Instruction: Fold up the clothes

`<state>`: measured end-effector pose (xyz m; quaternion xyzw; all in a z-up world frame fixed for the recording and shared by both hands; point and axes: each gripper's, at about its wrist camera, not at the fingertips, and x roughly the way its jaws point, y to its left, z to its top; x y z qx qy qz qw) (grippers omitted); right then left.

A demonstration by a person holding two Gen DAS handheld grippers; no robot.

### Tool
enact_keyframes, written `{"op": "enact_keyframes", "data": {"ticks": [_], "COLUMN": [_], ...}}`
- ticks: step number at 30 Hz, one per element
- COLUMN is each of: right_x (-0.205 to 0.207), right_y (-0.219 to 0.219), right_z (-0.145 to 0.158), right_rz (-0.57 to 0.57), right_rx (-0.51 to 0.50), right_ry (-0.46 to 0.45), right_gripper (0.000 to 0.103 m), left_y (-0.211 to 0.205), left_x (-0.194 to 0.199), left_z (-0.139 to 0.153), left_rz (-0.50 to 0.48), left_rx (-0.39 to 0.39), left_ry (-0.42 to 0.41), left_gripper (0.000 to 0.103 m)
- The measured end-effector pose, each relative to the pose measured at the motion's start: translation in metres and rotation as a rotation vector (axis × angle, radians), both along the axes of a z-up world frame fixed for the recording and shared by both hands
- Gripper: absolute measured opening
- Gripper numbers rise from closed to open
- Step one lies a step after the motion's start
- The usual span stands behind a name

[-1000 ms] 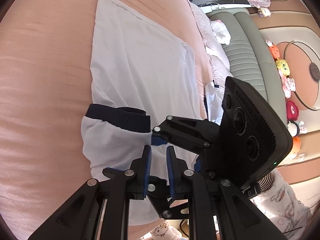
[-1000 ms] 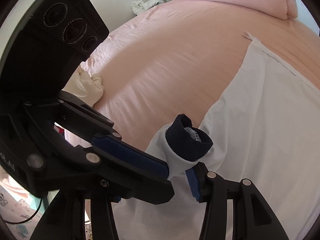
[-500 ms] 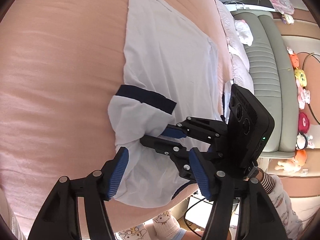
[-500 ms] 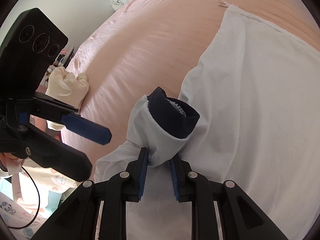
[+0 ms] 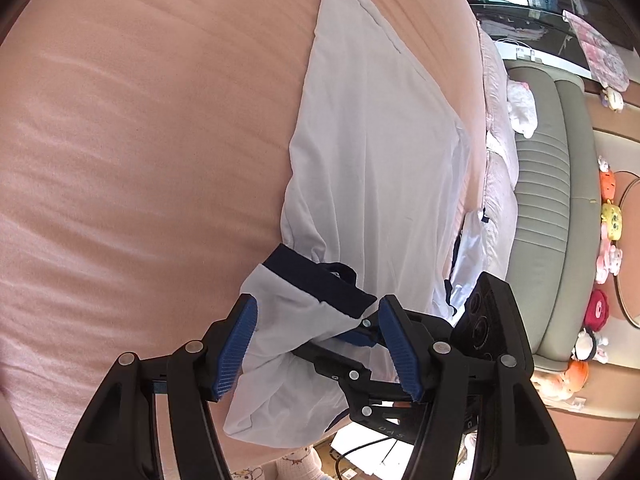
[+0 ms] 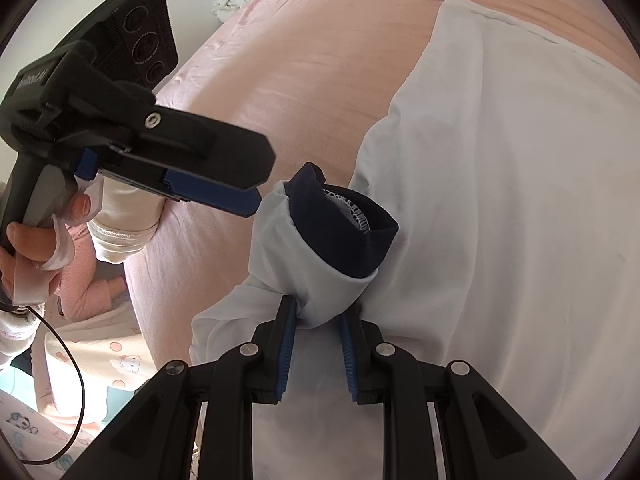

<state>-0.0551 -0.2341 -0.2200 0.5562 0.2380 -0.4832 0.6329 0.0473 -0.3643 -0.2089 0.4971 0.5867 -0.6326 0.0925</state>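
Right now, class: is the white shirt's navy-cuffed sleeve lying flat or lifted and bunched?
Lifted and bunched. The sleeve stands up, its navy cuff gaping open, pinched in the right tool.

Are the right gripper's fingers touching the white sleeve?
Touching. The right wrist view shows the right gripper with both blue fingers pinching the sleeve fabric bunched between them.
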Motion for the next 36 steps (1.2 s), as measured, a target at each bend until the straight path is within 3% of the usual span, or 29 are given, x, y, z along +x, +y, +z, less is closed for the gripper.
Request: {"op": "enact_keyframes", "data": {"ticks": [7, 11, 16, 24, 28, 31, 36], "right_x": [0.006, 0.007, 0.005, -0.011, -0.021, -0.028, -0.038], "right_y": [-0.002, -0.004, -0.007, -0.016, -0.015, -0.012, -0.011], "right_z": [-0.002, -0.001, -0.002, -0.005, -0.007, -0.007, 0.001], "right_rz": [0.003, 0.005, -0.011, -0.038, -0.059, -0.081, -0.113], "right_rx": [0.001, 0.012, 0.045, 0.154, 0.199, 0.218, 0.217], "right_ry": [0.018, 0.03, 0.01, -0.099, -0.169, -0.214, -0.2], "right_gripper": [0.02, 0.021, 0.021, 0.022, 0.032, 0.034, 0.034], "left_y": [-0.002, 0.001, 0.007, 0.028, 0.031, 0.032, 0.037], "left_x": [-0.008, -0.007, 0.0, 0.009, 0.017, 0.025, 0.041], "left_z": [-0.01, -0.023, -0.02, -0.015, -0.01, -0.007, -0.008], "left_rz": [-0.012, -0.018, -0.031, -0.156, -0.175, -0.188, -0.225], "left_rx": [-0.002, -0.027, -0.052, -0.111, -0.132, -0.14, -0.14], "left_ry": [-0.053, -0.138, -0.13, -0.121, -0.105, -0.106, -0.114], "left_gripper": [0.061, 0.059, 0.057, 0.057, 0.056, 0.056, 0.055]}}
